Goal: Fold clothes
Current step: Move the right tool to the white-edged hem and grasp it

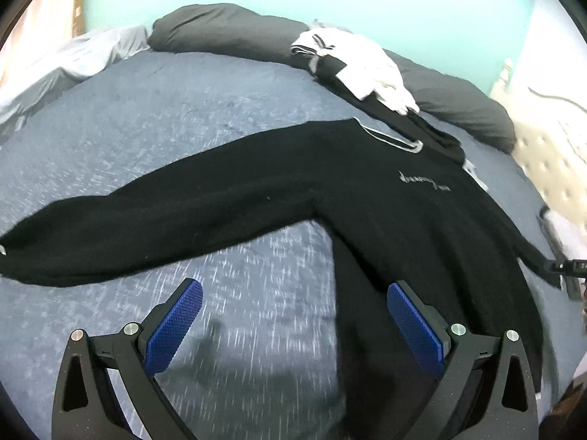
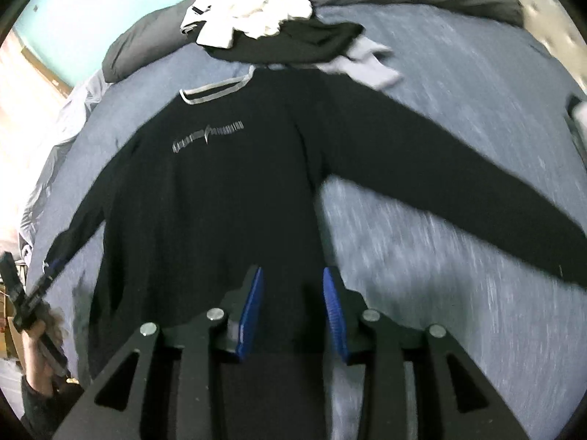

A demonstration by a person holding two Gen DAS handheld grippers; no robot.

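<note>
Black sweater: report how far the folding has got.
Done: the black sweater lies spread out, logo up, on the bed, with one sleeve stretched out. In hand: nothing is gripped. The left gripper is wide open over the bedcover, and the right gripper is narrowly open above the hem. Left: every fold, plus the clothes pile by the pillows.

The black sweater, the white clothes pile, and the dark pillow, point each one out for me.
black sweater [image 2: 220, 190]: right wrist view, on the chest below the logo.
white clothes pile [image 1: 370, 62]: left wrist view, on the top white garment.
dark pillow [image 1: 223, 33]: left wrist view, on its middle.
</note>
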